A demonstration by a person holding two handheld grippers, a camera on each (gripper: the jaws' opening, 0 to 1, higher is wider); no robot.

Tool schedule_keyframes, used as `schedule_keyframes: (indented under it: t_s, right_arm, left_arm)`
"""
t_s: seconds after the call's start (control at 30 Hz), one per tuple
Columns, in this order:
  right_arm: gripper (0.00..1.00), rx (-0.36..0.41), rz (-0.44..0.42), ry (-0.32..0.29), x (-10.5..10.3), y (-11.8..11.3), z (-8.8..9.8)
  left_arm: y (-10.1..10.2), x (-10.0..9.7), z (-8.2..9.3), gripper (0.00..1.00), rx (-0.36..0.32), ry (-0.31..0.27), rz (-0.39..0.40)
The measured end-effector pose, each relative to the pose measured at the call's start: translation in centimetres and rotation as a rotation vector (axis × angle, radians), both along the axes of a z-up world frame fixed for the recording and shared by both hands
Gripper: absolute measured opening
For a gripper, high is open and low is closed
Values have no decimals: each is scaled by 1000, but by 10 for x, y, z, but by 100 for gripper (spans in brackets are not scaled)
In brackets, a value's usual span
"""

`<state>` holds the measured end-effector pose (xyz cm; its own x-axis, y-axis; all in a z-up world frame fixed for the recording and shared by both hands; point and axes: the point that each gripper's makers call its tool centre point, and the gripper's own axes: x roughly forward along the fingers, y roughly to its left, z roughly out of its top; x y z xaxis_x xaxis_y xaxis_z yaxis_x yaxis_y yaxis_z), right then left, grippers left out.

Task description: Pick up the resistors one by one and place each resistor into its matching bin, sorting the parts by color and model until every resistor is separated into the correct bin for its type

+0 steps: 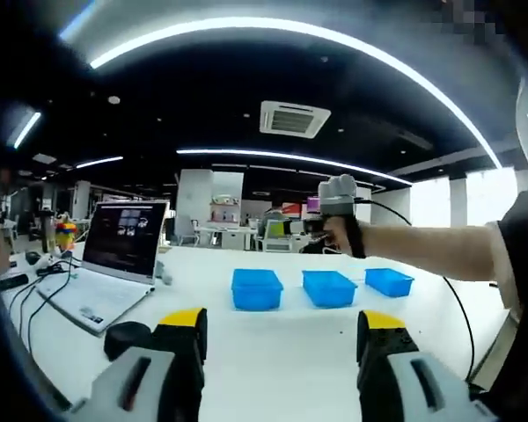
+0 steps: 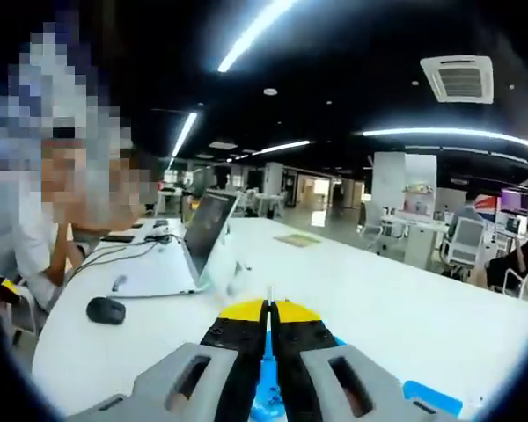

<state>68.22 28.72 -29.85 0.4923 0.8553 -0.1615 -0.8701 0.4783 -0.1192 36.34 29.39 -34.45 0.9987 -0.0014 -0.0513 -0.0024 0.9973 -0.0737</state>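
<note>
White desk (image 1: 273, 352) in open office, ceiling light strips overhead. Three blue bins (image 1: 256, 288) in row mid-desk; laptop (image 1: 114, 255), mouse (image 1: 126, 338) left. Left gripper (image 1: 282, 338) jaws wide apart; right gripper (image 2: 266, 318) jaws pressed together. Resistors not discernible.

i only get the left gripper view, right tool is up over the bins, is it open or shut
Observer: Shut. In the right gripper view the right tool has its yellow-tipped jaws pressed together; I cannot tell whether anything is pinched between them.
Operator: whats right under it
Observer: A blue bin shows in the slit between the jaws, directly below the tool.
Operator: anyone close on that side
Observer: Yes, a person sits at the table's edge, beside the open laptop.
</note>
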Motion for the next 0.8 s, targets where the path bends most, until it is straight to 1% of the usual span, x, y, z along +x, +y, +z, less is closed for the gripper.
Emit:
schedule_keyframes:
  t_s: [0.03, 0.1, 0.17, 0.2, 0.23, 0.27, 0.3, 0.43, 0.5, 0.63, 0.67, 0.73, 0.77, 0.8]
  right_arm:
    - [5, -7, -3, 4, 2, 3, -3]
    - [5, -40, -7, -10, 7, 6, -10]
    - [6, -43, -13, -8, 9, 7, -15]
    - [7, -50, -14, -7, 9, 8, -18]
    - [13, -89, -16, -27, 10, 6, -23]
    - [19, -121, -20, -71, 11, 5, -24]
    - [22, -110, -19, -82, 12, 5, -24]
    - [31, -100, -8, -70, 7, -7, -21]
    - [31, -95, -2, -62, 0, -18, -20]
    - [31, -86, -5, -53, -11, -47, -20]
    - [31, -87, -7, -51, -16, -61, -21]
    - [31, -60, -23, -39, -26, -90, -19]
    - [31, -50, -28, -30, -21, -96, -18]
    - [31, -30, -39, -22, -29, -114, -18]
  left_arm:
    - [0, 0, 0, 70, 0, 0, 2]
    - [1, -1, 0, 70, -3, 0, 7]
    - [2, -1, 0, 70, -3, 1, 9]
    - [2, -1, -1, 70, -3, 2, 10]
    - [2, -1, -1, 70, -4, 3, 11]
    - [2, -1, -1, 70, -4, 3, 11]
    - [2, 0, 0, 70, -3, 2, 10]
    - [-3, 2, -1, 70, -9, 3, -10]
    - [-9, 6, -1, 70, -22, -1, -33]
    - [-20, 13, -2, 70, -19, -2, -70]
    - [-25, 16, -2, 70, -23, -6, -91]
    - [-37, 21, -4, 70, -21, -2, -135]
    - [-39, 23, -5, 70, -20, 0, -143]
    - [-45, 26, -6, 70, -18, -1, -164]
